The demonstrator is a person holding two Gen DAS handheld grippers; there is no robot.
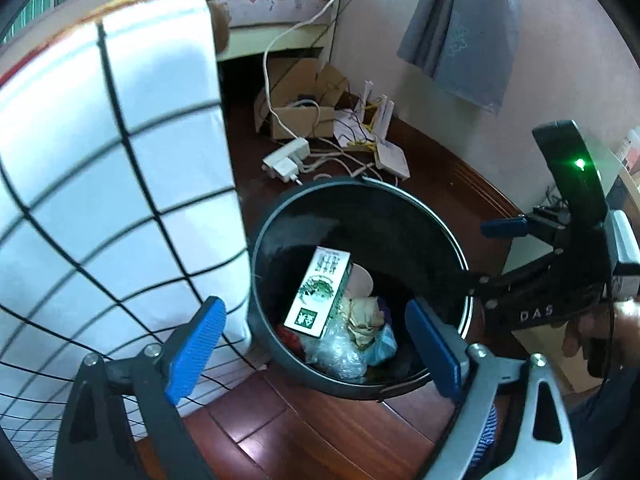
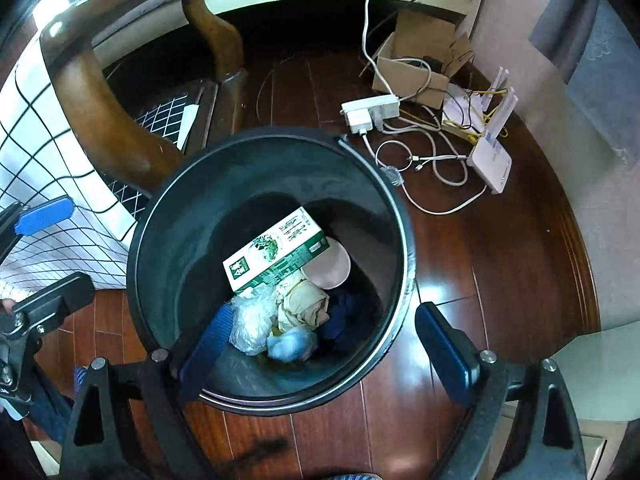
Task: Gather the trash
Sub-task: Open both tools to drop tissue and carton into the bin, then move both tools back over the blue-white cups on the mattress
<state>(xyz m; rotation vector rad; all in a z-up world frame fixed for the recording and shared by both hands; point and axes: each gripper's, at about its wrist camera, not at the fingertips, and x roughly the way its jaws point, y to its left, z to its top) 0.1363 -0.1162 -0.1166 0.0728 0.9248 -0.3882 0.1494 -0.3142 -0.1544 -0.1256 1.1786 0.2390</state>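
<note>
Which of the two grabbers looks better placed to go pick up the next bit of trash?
Hard to say: the left gripper and right gripper are both open and empty above the bin. No loose trash shows; only cables lie nearby.

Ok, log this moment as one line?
left tool: open, empty | right tool: open, empty | both above bin | carton inside, atop trash

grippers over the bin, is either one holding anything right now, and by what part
Nothing is held. The left gripper and the right gripper both have open jaws with nothing between them, above the black trash bin; the green carton lies inside it.
</note>
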